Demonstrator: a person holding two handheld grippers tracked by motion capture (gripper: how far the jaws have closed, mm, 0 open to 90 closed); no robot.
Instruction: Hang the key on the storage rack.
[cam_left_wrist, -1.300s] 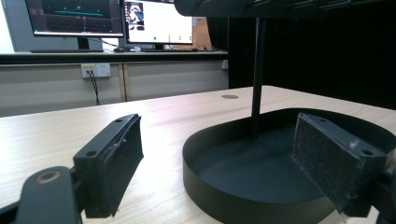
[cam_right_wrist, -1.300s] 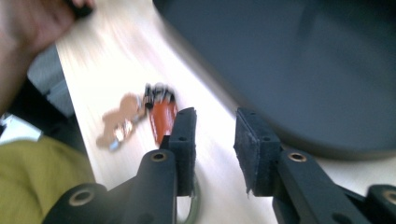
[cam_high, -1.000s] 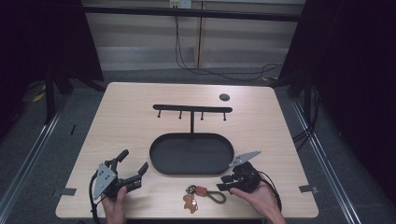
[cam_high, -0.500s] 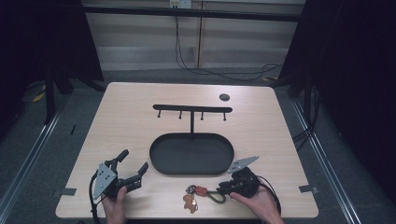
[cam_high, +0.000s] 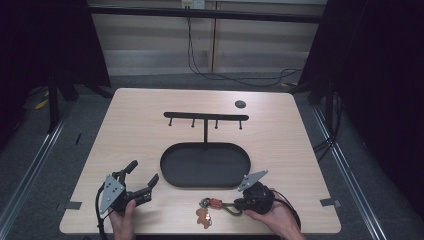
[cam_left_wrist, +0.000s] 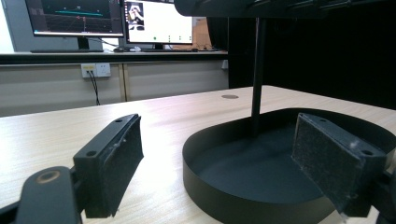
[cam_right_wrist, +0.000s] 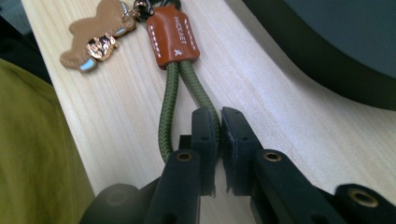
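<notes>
A keychain (cam_high: 210, 209) lies near the table's front edge, with a green cord loop (cam_right_wrist: 169, 102), a brown leather tab (cam_right_wrist: 173, 37) and a tan bear charm (cam_right_wrist: 95, 32). My right gripper (cam_right_wrist: 219, 114) is shut on one strand of the cord loop; the other strand runs beside its left jaw. In the high view the right gripper (cam_high: 240, 204) sits just right of the keychain, low on the table. My left gripper (cam_high: 142, 174) rests at the front left, open and with nothing in it. In its own view the left gripper (cam_left_wrist: 219, 154) faces the black tray (cam_left_wrist: 224, 200).
A black oval tray (cam_high: 205, 165) lies mid-table, with a post rising from its far side to a black hook rack (cam_high: 206, 116). Beyond it, a small dark disc (cam_high: 240, 104) sits on the table's far right. In the right gripper view the tray's rim (cam_right_wrist: 327, 70) curves close by.
My right gripper has shifted slightly left and nearer the front edge, onto the keychain's cord. The left gripper has stayed in place.
</notes>
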